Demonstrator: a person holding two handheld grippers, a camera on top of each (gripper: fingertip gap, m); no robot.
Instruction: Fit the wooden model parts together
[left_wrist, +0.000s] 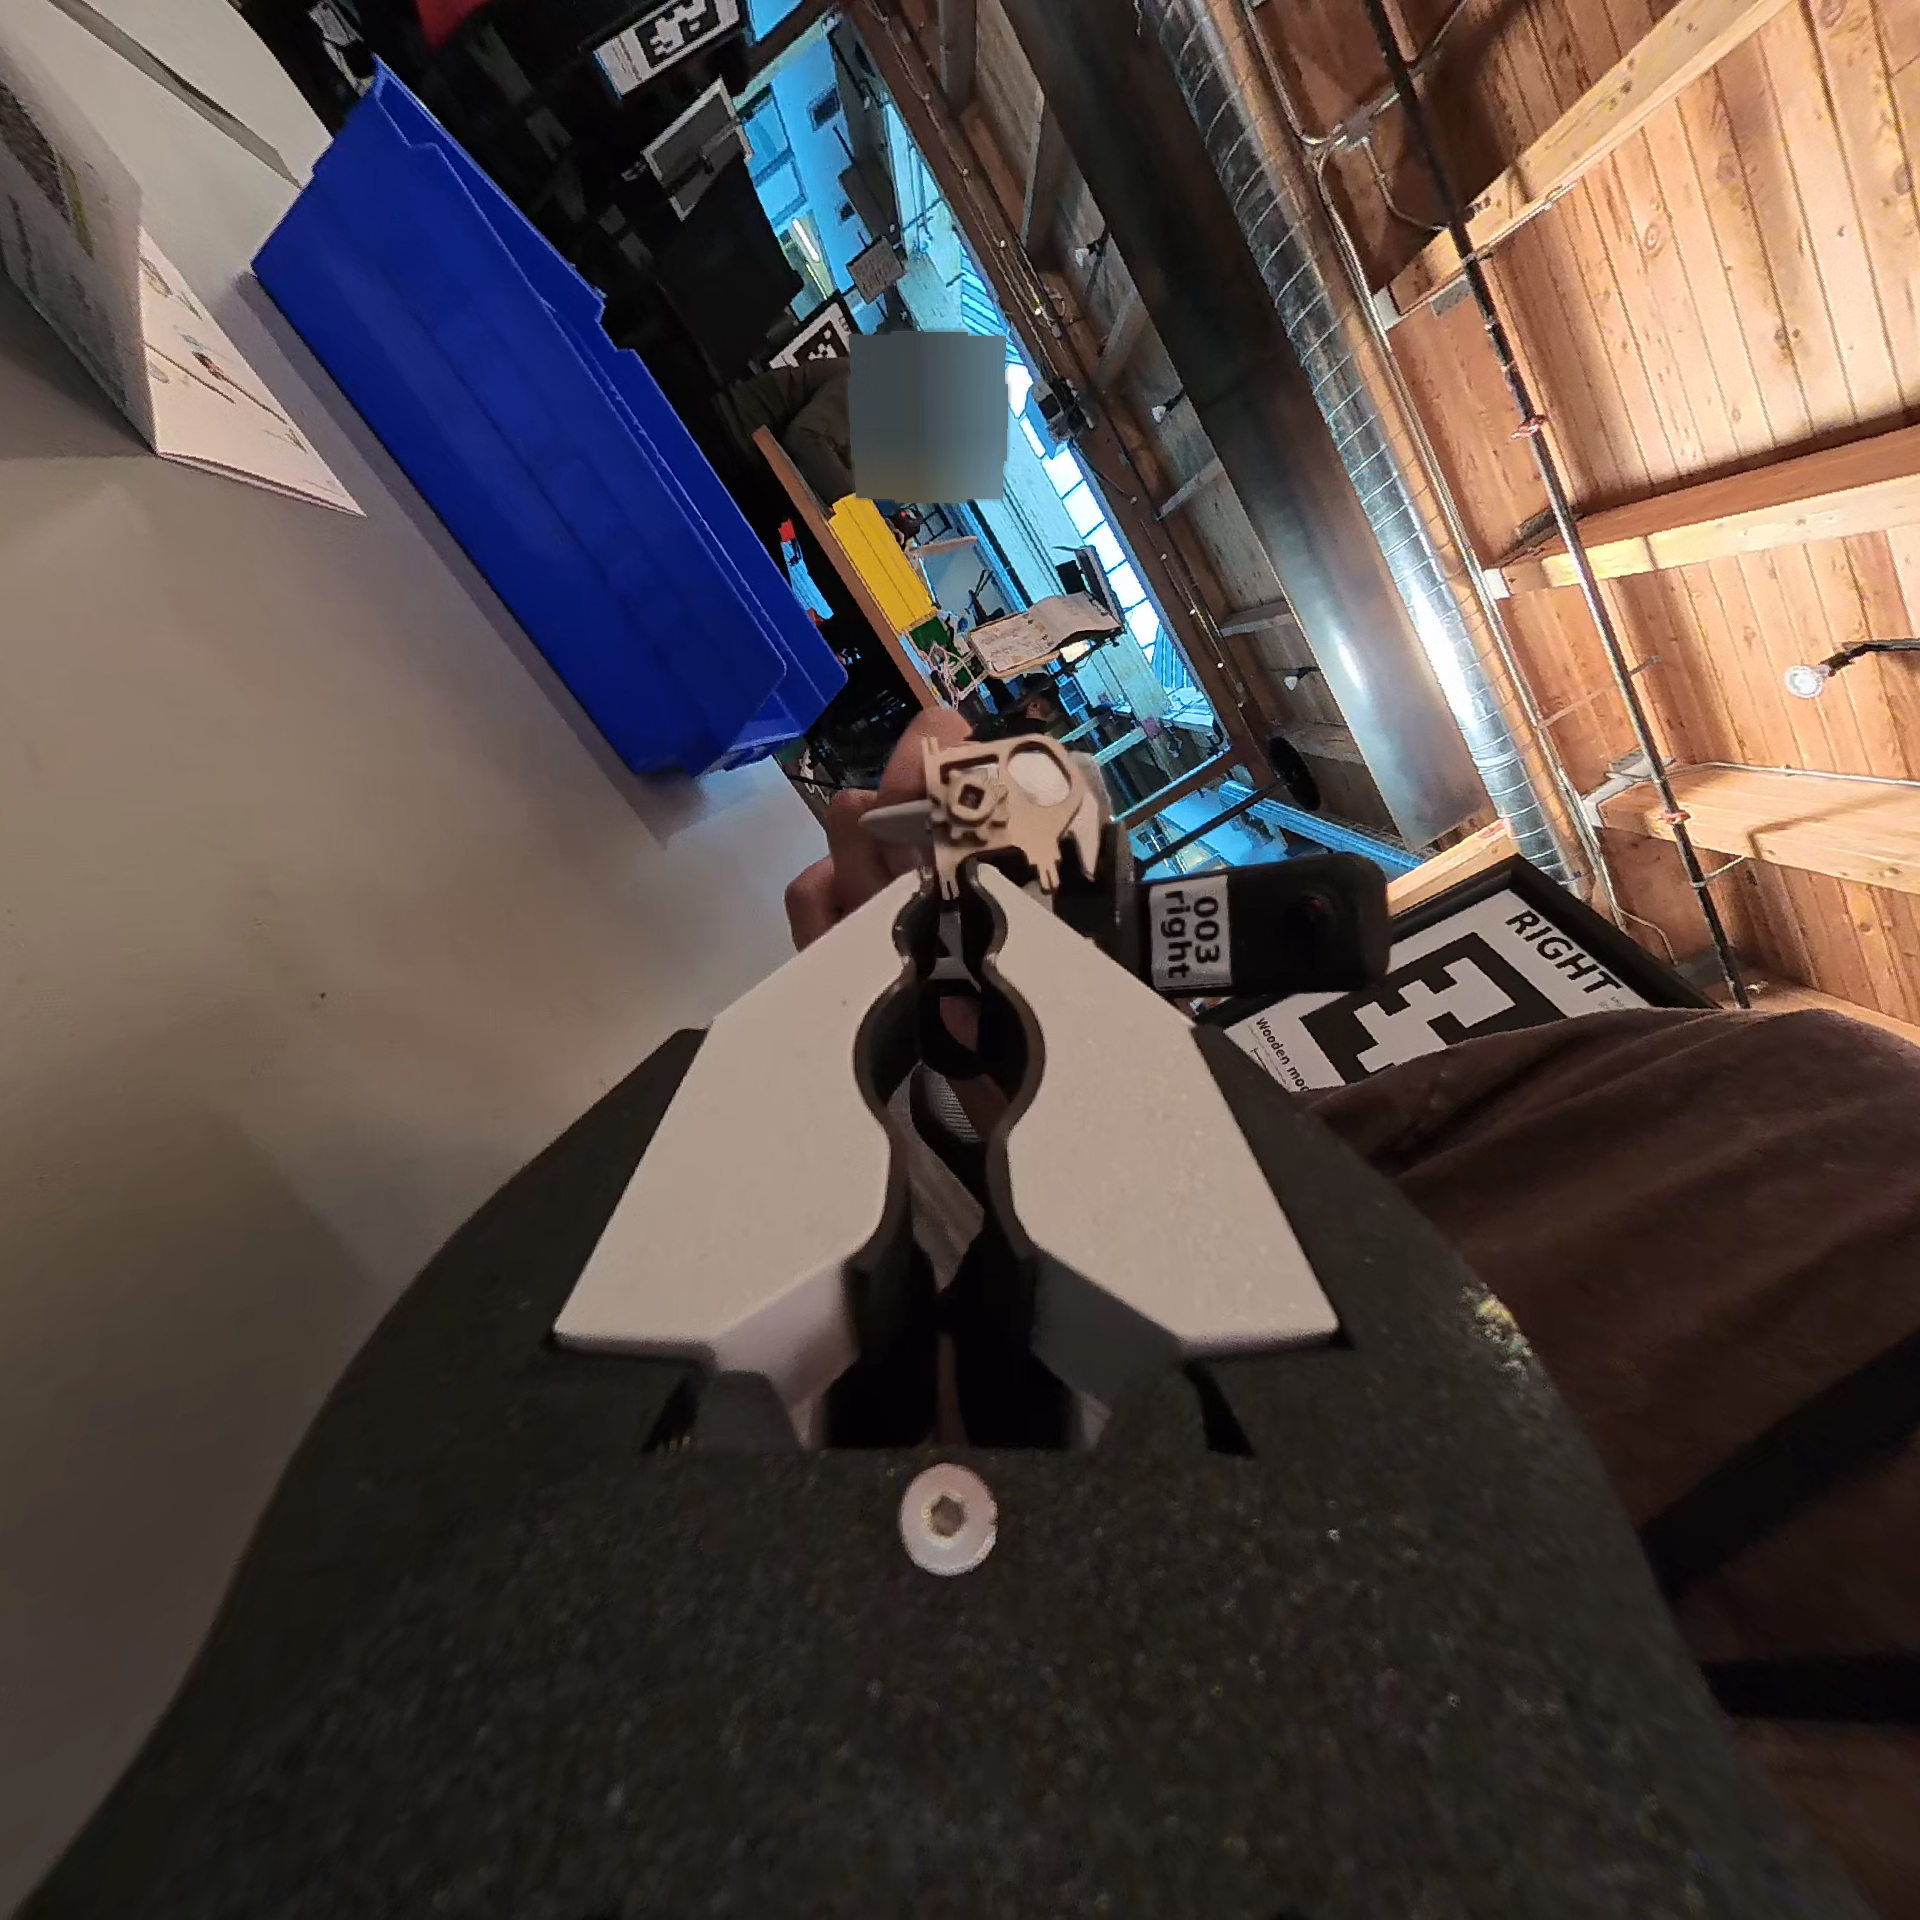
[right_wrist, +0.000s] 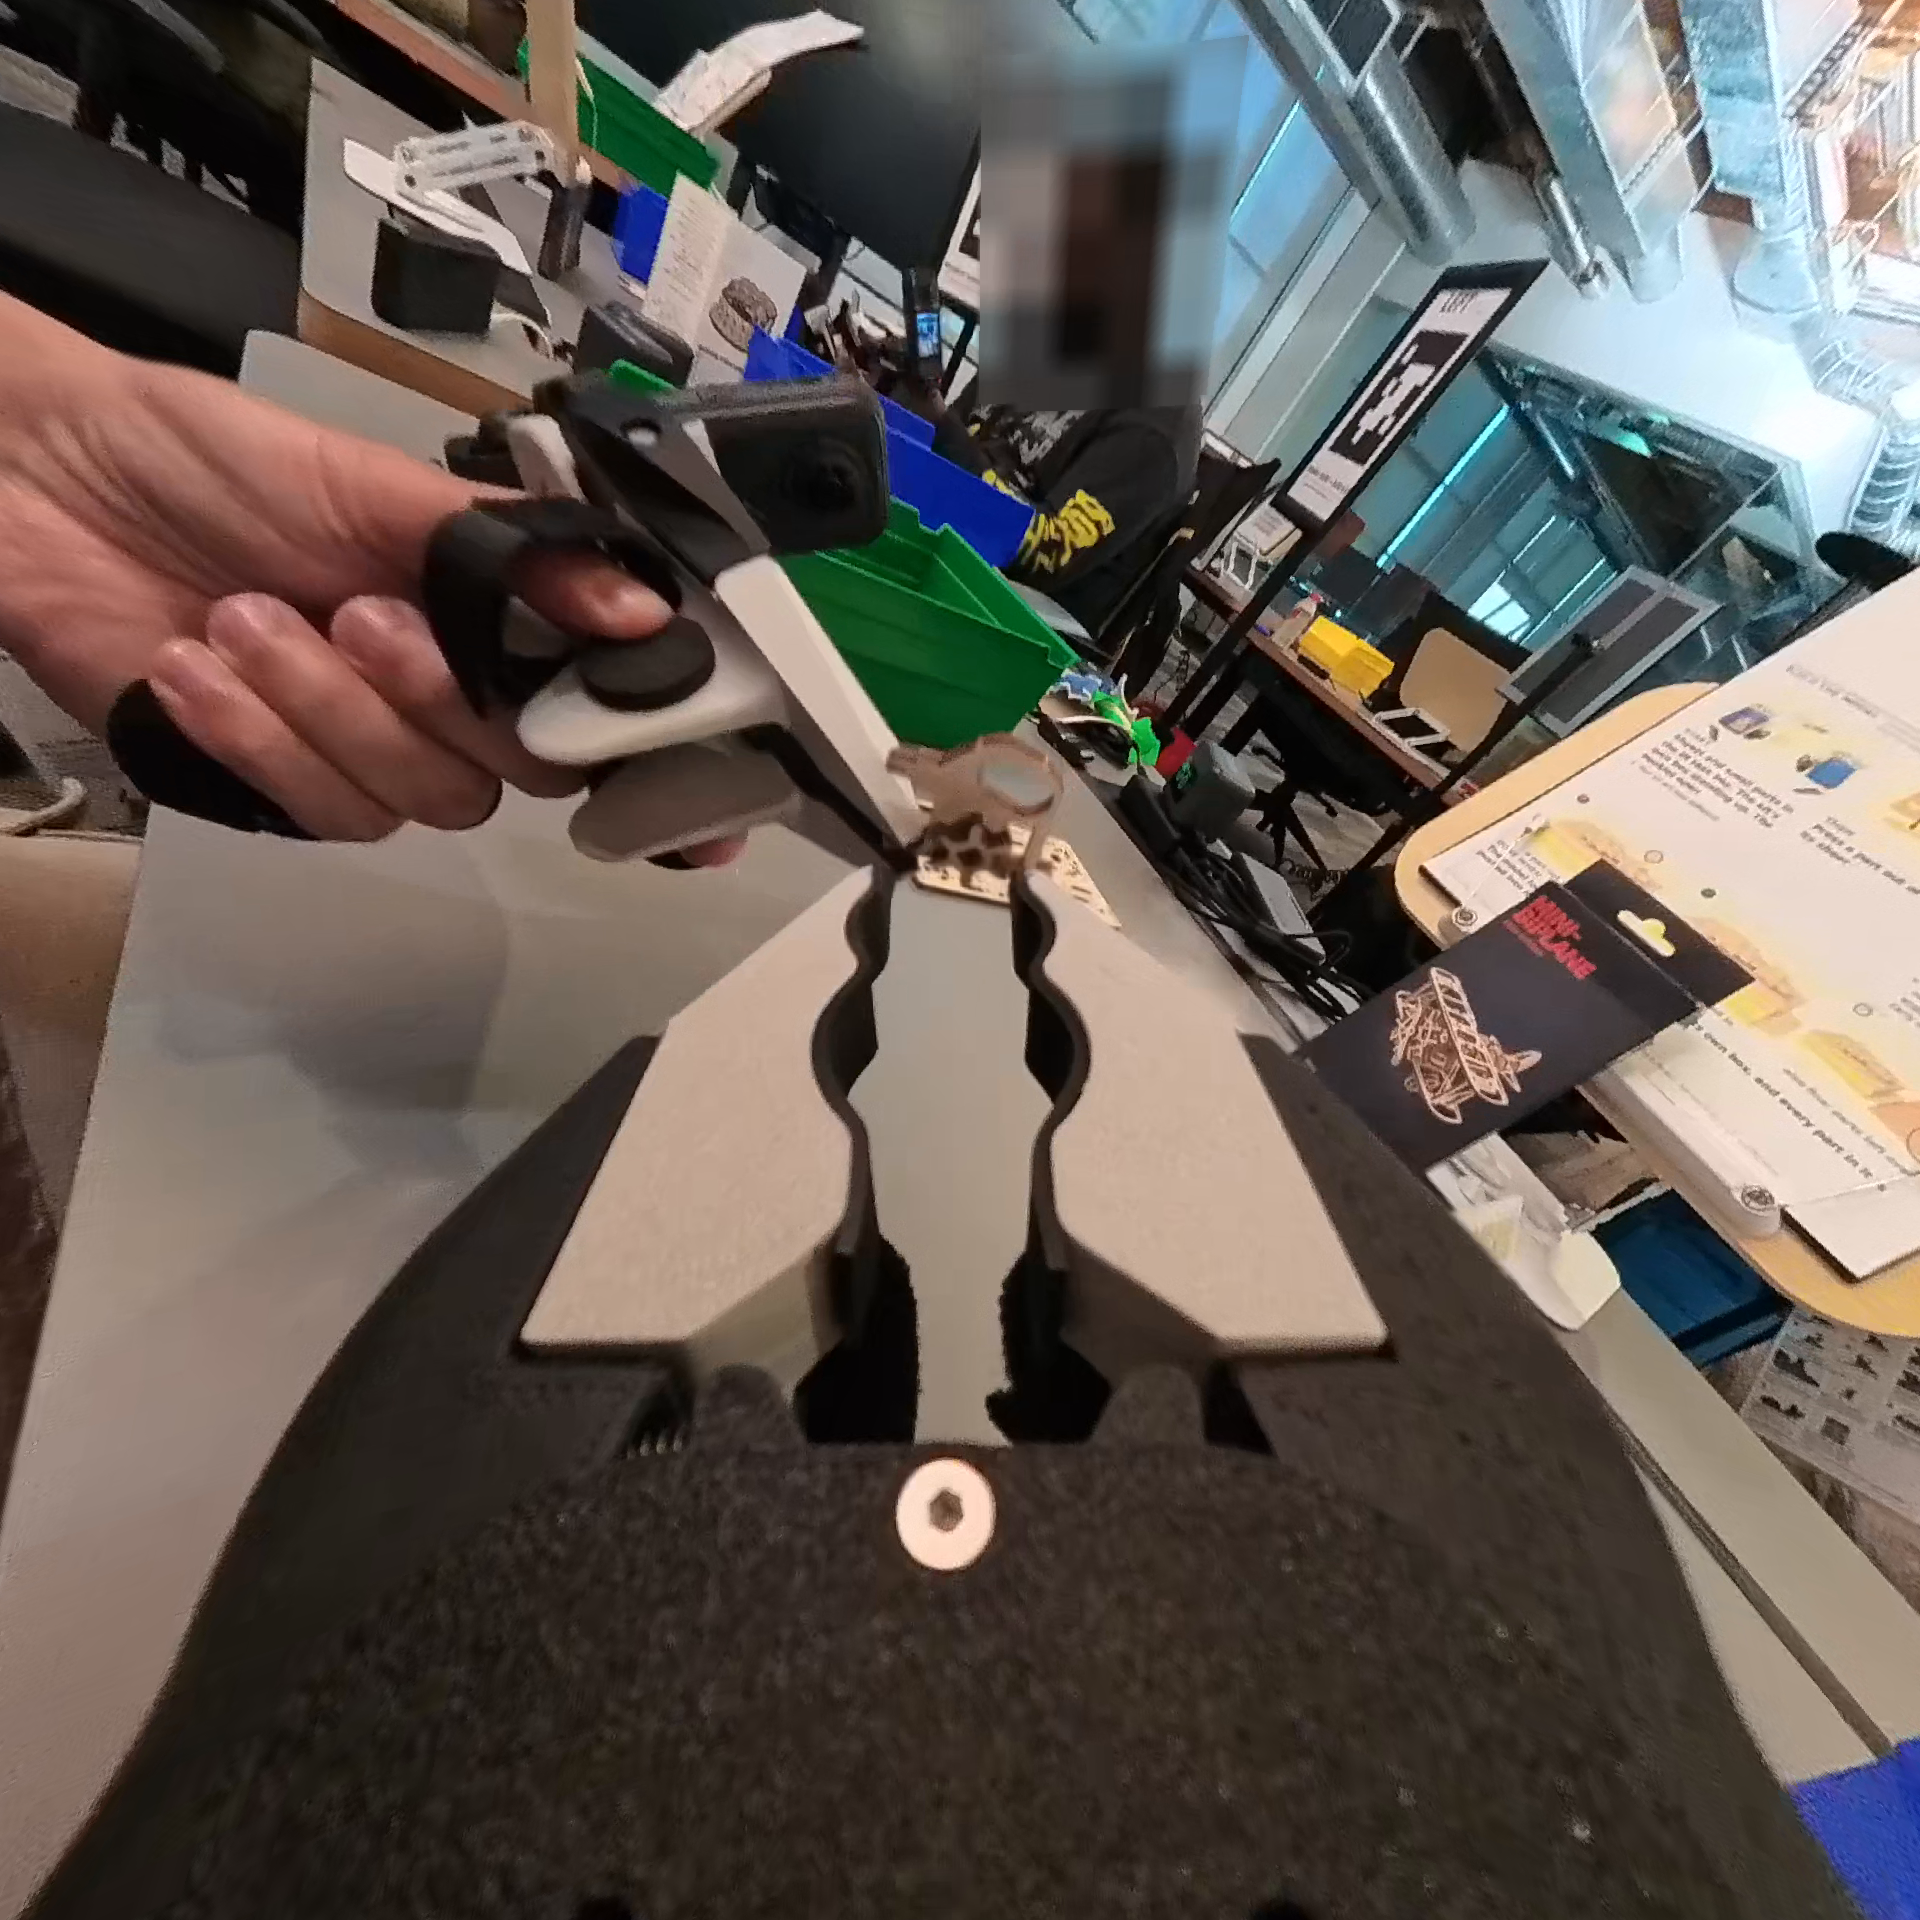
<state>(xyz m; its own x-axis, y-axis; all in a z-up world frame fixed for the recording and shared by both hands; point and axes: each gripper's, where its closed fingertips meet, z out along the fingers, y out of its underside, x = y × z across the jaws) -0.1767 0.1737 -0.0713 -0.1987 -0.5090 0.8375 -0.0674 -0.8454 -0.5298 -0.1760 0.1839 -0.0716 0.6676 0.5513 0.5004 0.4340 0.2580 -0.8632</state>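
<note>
Left wrist view: the left gripper (left_wrist: 964, 883) has its two white fingers drawn together at the tips, pinching the lower tab of a small wooden model part (left_wrist: 1003, 810), a flat laser-cut piece with an oval hole. The part is held up in the air, just beyond the fingertips. Directly behind it sits the right gripper (left_wrist: 1081, 883), of which mainly the black camera (left_wrist: 1309, 920) shows; a hand (left_wrist: 862, 862) is partly visible to the left of the part. A blue bin (left_wrist: 520, 447) stands on the white table (left_wrist: 260, 831) at the far left, with a printed sheet (left_wrist: 156, 343) beside it. Right wrist view: the right gripper (right_wrist: 961, 883) has its fingers set a moderate gap apart, and the lower wooden piece (right_wrist: 966, 868) lies across that gap at the tips; whether the fingers actually clamp it cannot be told. The left gripper (right_wrist: 904, 831), held in a hand (right_wrist: 260, 623), enters from the left with its tips meeting at the same part, whose holed upper section (right_wrist: 987, 784) stands above. A green bin (right_wrist: 925, 613) lies beyond, and a black packaging card (right_wrist: 1507, 1008) rests to the right, near an instruction sheet (right_wrist: 1766, 831).
</note>
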